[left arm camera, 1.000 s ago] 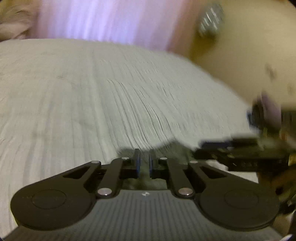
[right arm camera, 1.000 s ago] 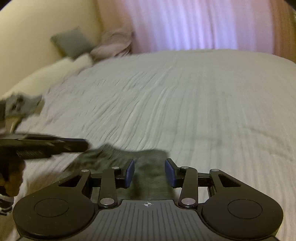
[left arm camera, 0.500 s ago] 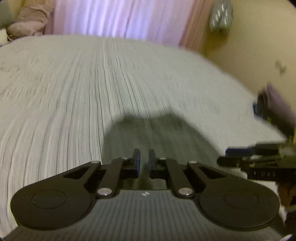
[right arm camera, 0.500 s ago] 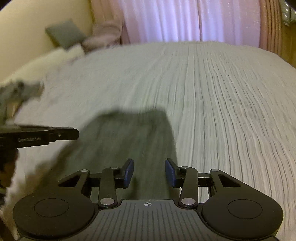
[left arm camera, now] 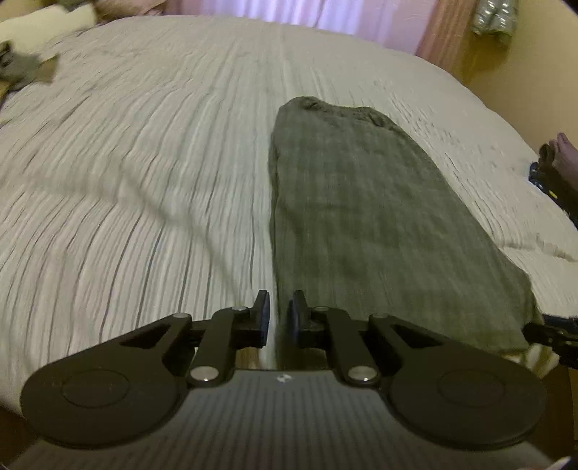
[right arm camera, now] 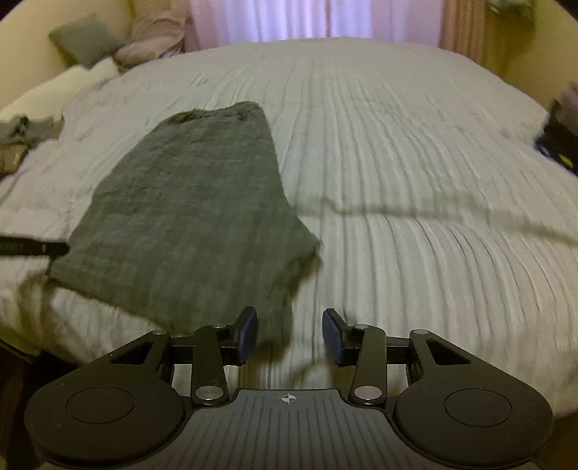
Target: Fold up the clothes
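A dark grey garment [left arm camera: 361, 202] [right arm camera: 195, 202] lies flat on the bed as a long narrow strip, running away from me. Its near end hangs slightly over the bed's front edge. My left gripper [left arm camera: 278, 300] hovers at the garment's near left edge, its jaws almost together with only pale bedding showing in the thin gap. My right gripper [right arm camera: 289, 318] stands open at the near right corner; the cloth's corner lies just by its left finger, unpinched. Each gripper's tip shows at the edge of the other's view: right gripper [left arm camera: 549, 332], left gripper [right arm camera: 36, 248].
The bed [left arm camera: 144, 180] has a pale ribbed cover. Pillows [right arm camera: 83, 36] sit at its far left, with a small heap of clothes [right arm camera: 25, 130] on the left side. A dark object [right arm camera: 563, 126] with blue and yellow parts sits at the right edge. Pink curtains [right arm camera: 289, 18] hang behind.
Both grippers have drawn back toward the bed's near edge, so the garment now shows at full length instead of just a patch by the fingertips. Neither jaw opening looks different.
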The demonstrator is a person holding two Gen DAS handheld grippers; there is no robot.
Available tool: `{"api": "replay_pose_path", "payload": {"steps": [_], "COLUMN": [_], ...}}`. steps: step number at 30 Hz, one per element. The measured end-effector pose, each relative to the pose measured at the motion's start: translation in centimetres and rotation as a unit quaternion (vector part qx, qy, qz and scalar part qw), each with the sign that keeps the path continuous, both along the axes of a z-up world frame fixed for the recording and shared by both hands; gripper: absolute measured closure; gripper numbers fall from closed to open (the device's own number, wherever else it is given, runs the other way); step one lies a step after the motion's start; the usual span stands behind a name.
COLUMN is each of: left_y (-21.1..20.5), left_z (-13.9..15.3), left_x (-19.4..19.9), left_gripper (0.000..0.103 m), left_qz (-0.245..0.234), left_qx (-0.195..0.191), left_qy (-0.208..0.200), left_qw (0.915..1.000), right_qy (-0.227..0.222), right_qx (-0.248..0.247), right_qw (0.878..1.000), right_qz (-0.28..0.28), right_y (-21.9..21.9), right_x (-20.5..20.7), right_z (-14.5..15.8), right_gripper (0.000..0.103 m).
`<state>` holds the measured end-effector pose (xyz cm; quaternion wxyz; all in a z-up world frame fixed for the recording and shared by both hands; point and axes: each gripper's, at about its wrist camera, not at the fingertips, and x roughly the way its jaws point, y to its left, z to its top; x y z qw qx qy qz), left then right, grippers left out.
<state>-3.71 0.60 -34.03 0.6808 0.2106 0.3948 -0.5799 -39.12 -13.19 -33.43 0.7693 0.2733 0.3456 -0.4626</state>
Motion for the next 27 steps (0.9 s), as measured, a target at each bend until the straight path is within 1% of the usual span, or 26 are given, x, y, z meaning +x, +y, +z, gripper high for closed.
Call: {"api": "replay_pose_path", "payload": {"steps": [1, 3, 4, 6, 8, 11, 15, 20, 24, 27], "left_y": [0.8, 2.1, 2.7, 3.8, 4.7, 5.9, 7.4, 8.5, 9.1, 9.4], "left_z": [0.3, 1.2, 1.7, 2.5, 3.2, 3.6, 3.9, 4.1, 4.6, 4.8], "left_x": [-0.4, -1.5, -2.1, -3.1, -4.0, -4.8, -5.5, -5.8, -5.9, -5.6], "left_gripper": [0.094, 0.084, 0.083, 0.077, 0.073, 0.073, 0.071, 0.070, 0.070, 0.068], "left_qz": [0.003, 0.005, 0.005, 0.005, 0.006, 0.006, 0.006, 0.008, 0.008, 0.010], "left_qx": [0.001, 0.006, 0.006, 0.003, -0.001, -0.002, -0.006, -0.011, -0.020, -0.028], "left_qy": [-0.002, -0.013, -0.020, -0.036, -0.046, -0.051, -0.058, -0.067, -0.067, -0.058], "left_qw": [1.0000, 0.9999, 0.9998, 0.9993, 0.9989, 0.9987, 0.9982, 0.9977, 0.9975, 0.9978], "right_qy": [-0.004, -0.011, -0.017, -0.028, -0.034, -0.041, -0.041, -0.046, -0.047, -0.047], "right_qx": [-0.001, -0.002, -0.001, -0.001, -0.008, -0.012, -0.013, -0.018, -0.019, -0.020], "right_qw": [1.000, 1.000, 1.000, 0.999, 0.999, 0.999, 0.999, 0.999, 0.999, 0.999], "right_qz": [-0.006, -0.019, -0.023, -0.023, -0.018, -0.014, -0.015, -0.018, -0.019, -0.016], "right_y": [0.7, 2.1, 2.2, 2.5, 3.5, 4.5, 5.8, 7.1, 7.7, 7.8], "right_x": [-0.3, -1.0, -0.9, -0.8, -1.0, -1.0, -1.1, -1.4, -1.5, -1.4], "right_z": [0.4, 1.3, 1.5, 2.0, 2.6, 3.3, 3.5, 3.8, 3.9, 3.9], "right_gripper": [0.061, 0.061, 0.061, 0.061, 0.061, 0.061, 0.061, 0.061, 0.061, 0.061]}}
